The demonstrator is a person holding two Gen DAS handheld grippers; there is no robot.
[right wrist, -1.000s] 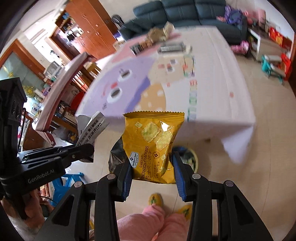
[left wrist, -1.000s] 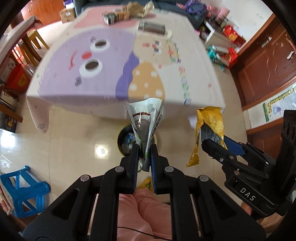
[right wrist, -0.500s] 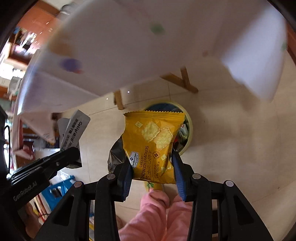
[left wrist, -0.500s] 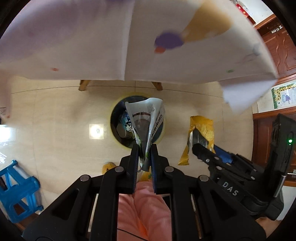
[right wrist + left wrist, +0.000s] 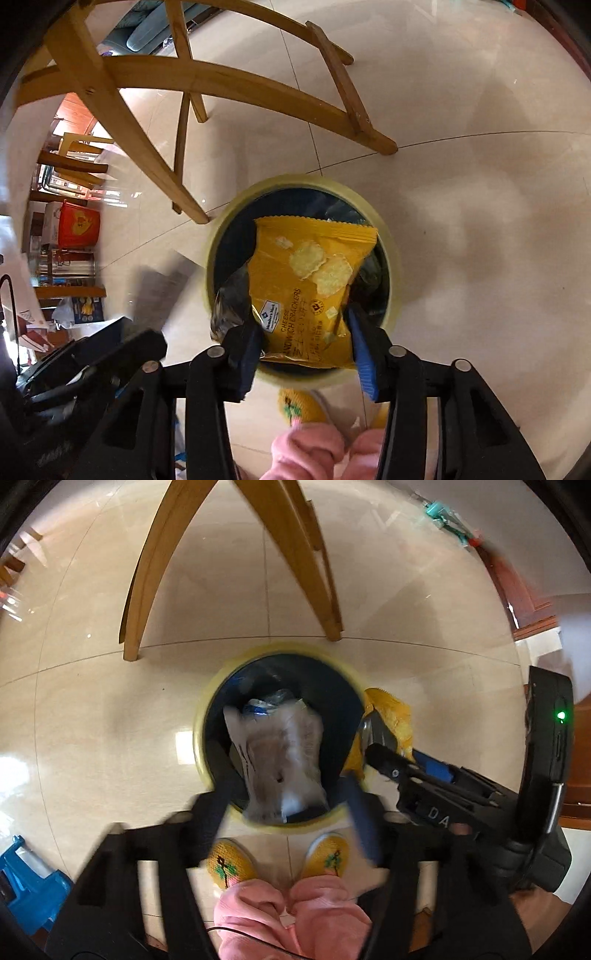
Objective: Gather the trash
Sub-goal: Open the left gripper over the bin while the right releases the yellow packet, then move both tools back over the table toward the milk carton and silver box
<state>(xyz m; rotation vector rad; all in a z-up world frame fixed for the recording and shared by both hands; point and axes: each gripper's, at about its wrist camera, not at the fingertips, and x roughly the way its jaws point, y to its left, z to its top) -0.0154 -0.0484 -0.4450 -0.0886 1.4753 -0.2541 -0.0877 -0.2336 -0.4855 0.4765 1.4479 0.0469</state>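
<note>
A yellow-rimmed bin (image 5: pixel 201 720) with a dark liner stands on the floor right below me. My left gripper (image 5: pixel 288 794) is open, its blurred fingers spread over the bin mouth. A crumpled white wrapper (image 5: pixel 277 760) hangs loose between them, blurred, inside the bin opening. My right gripper (image 5: pixel 303 347) is shut on a yellow cheese cracker pack (image 5: pixel 314 280) and holds it over the bin (image 5: pixel 391 251). In the left wrist view the right gripper (image 5: pixel 373 738) and its cracker pack (image 5: pixel 388 709) sit at the bin's right rim.
Wooden table legs (image 5: pixel 140 590) stand just beyond the bin. A person's yellow slippers (image 5: pixel 229 864) and pink trouser legs (image 5: pixel 295 915) are right at its near side. A blue stool (image 5: pixel 26 882) is at lower left, a red box (image 5: pixel 79 229) further left.
Both grippers tipped down from the table to the bin. The left gripper opened and let go of the white wrapper, which is dropping in. The right still holds the cracker pack.
</note>
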